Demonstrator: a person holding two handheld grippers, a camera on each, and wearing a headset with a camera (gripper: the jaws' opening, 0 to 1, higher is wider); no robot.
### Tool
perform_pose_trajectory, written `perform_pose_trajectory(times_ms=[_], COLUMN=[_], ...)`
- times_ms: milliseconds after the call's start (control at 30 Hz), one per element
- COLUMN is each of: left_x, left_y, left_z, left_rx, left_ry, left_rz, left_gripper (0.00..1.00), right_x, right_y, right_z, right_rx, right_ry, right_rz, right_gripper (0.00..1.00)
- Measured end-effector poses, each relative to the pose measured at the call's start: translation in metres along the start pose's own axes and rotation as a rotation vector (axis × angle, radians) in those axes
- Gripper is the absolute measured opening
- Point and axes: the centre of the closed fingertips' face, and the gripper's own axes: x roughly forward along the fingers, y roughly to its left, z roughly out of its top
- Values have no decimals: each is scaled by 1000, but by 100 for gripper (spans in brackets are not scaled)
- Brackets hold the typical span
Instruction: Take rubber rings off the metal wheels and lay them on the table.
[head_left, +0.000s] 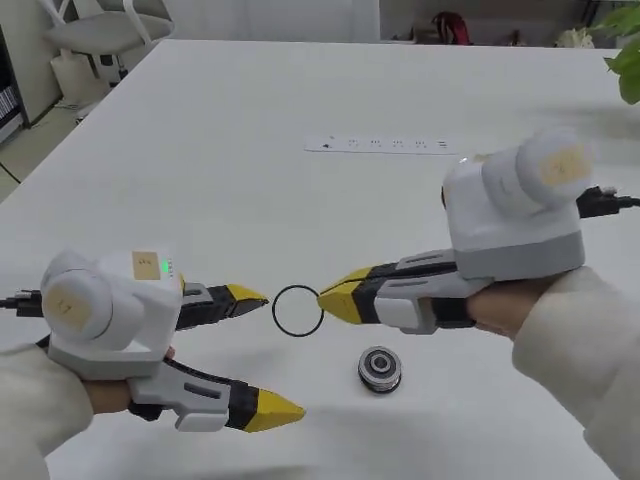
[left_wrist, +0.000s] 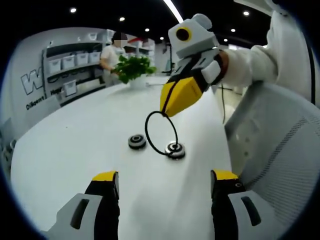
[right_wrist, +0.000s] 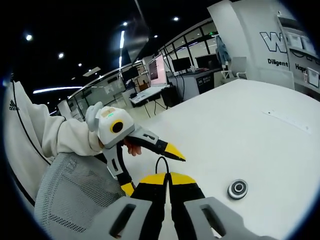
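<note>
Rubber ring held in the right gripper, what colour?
Black. The rubber ring is a thin plain loop pinched in the right gripper; clearest in the head view.

Bright, even overhead light washes the white tabletop (head_left: 300, 120) in the head view, with soft, faint shadows. Both gripper views bend strongly toward their edges. Ceiling lights (left_wrist: 174, 11) glare near twelve o'clock, and the backgrounds are dimmer and slightly blurred.

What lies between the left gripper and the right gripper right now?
The black rubber ring, pinched in the shut right gripper, close to one jaw tip of the open left gripper. The head view shows it.
</note>
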Motion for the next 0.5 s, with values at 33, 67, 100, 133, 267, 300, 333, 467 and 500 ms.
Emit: perform_pose_trajectory(times_ms=[33, 67, 100, 133, 267, 300, 333, 467, 500], left_x=[0, 0, 0, 0, 0, 0, 1, 2, 2], left_y=[0, 0, 1, 1, 0, 0, 0, -2, -1], left_z=[0, 0, 0, 0, 0, 0, -1, -2, -2], left_rx=[0, 1, 1, 0, -3, -3, -3, -2, 0], left_ry=[1, 1, 1, 0, 0, 2, 3, 9, 10], left_rz=[1, 4, 5, 6, 5, 4, 2, -6, -6], left_gripper=[76, 76, 76, 76, 76, 76, 76, 76, 76], right_x=[2, 3, 5, 6, 12, 13, 15, 19, 19], right_y=[-1, -1, -2, -3, -6, -6, -8, -10, -11], right_z=[-3, -6, -11, -15, -33, -37, -43, -56, -58], right_rx=[1, 5, 11, 13, 34, 33, 42, 74, 71], right_ry=[9, 17, 28, 37, 74, 83, 94, 117, 124], right_rz=[0, -1, 0, -2, -7, -5, -4, -2, -3], right_gripper=[0, 0, 0, 0, 0, 0, 0, 0, 0])
